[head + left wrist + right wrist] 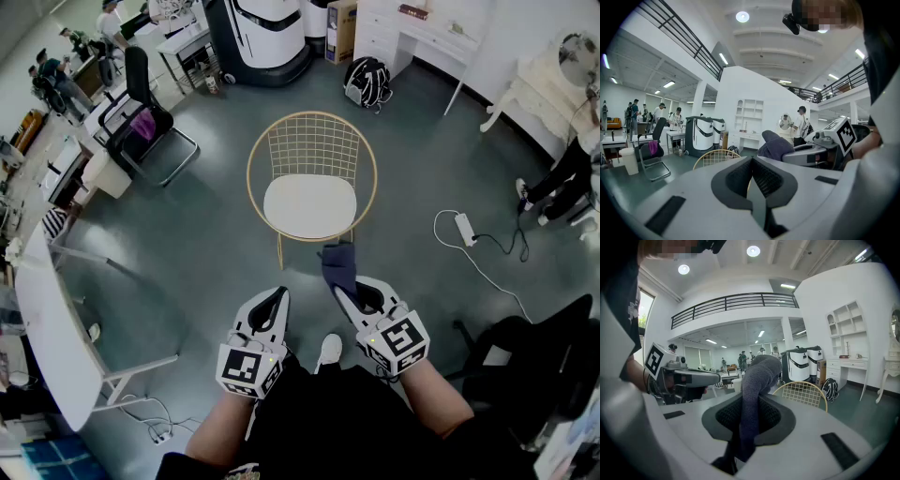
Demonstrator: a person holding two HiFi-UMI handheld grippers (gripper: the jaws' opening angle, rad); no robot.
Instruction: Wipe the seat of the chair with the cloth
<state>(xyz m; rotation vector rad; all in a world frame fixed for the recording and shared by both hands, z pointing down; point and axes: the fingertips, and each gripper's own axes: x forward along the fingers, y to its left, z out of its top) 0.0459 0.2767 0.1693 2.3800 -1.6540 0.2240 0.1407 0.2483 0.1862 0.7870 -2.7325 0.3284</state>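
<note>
The chair [312, 173] has a gold wire back and a white round seat [309, 206]; it stands in front of me on the grey floor. Its wire back [715, 158] also shows low in the left gripper view, and its back [801, 393] appears in the right gripper view. My right gripper [349, 291] is shut on a dark grey-blue cloth [338, 265], which sticks up between the jaws [754, 380] just short of the seat's front edge. My left gripper [272, 305] is shut with nothing in it, beside the right one. The cloth [776, 144] shows to the left gripper's right.
A black office chair [141, 112] stands at the left by white desks [56, 319]. A backpack [367, 82] lies behind the chair. A power strip with cable [466, 230] lies on the floor at the right. People stand at far left and right.
</note>
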